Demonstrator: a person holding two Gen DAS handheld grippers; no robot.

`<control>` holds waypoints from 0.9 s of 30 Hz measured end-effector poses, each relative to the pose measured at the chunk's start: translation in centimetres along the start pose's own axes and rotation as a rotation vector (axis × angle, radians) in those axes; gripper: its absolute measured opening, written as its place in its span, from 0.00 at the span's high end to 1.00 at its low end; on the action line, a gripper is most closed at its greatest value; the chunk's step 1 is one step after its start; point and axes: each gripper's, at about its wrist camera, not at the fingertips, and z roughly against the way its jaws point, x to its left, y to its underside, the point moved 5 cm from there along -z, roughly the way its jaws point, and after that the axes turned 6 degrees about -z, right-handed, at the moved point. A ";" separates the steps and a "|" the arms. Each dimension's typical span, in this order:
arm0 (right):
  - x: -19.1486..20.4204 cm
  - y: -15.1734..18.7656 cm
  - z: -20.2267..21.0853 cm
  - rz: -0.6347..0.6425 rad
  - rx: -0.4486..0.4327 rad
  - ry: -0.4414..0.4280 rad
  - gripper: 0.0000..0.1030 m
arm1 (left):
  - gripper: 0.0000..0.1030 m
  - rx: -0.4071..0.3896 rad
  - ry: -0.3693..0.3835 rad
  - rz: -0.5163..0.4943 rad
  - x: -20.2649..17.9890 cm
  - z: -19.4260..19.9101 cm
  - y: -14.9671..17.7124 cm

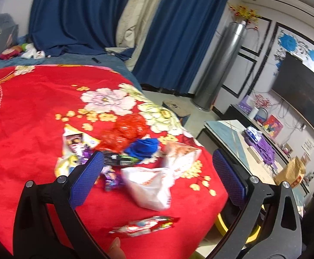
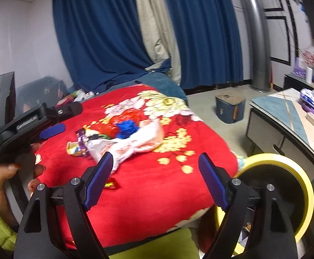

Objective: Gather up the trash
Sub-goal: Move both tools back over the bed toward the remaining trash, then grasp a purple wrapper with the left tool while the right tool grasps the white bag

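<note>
While both grippers are hovering over the red floral blanket [image 1: 38, 112], nothing is being held. Left gripper [image 1: 157, 172]: jaws standing wide apart, empty. Right gripper [image 2: 155, 172]: jaws spread wide too, bare blanket between them.

Trash is lying in one loose heap near the blanket's middle. Going left to right in the left wrist view:
- snack wrappers [image 1: 74, 144], overlapping each other; a pinch here is risking two at once, or one sliding free.
- small purple wrapper [image 1: 112, 180], just beside the left finger [image 1: 87, 179]; light, likely to skid if nudged.
- red plastic bag [image 1: 126, 131], crumpled against a blue crumpled piece [image 1: 142, 147]; they are touching, so lifting one may drag the other.
- white plastic bag [image 1: 154, 185], limp and sprawling; a grip on a loose fold may be letting the rest trail and sweep wrappers off the edge.
- red-and-white wrapper [image 1: 146, 226], lying apart, nearest the camera.

Yellow-rimmed bin [image 2: 286, 172] is sitting below the blanket's right edge; light pieces dropped from high up may be drifting past its rim. Soft blanket pile may be getting pinched along with thin film.
</note>
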 end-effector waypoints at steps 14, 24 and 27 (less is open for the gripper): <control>6.6 0.9 -5.1 0.132 0.110 -0.101 0.24 | 0.14 0.027 -0.051 0.101 6.9 0.4 -0.4; 9.9 1.9 -9.6 0.201 0.198 -0.136 0.49 | 0.47 0.091 0.022 0.154 9.1 -0.8 0.1; 10.4 2.5 -10.7 0.218 0.229 -0.139 0.68 | 0.53 0.119 0.045 0.154 8.9 -1.5 0.6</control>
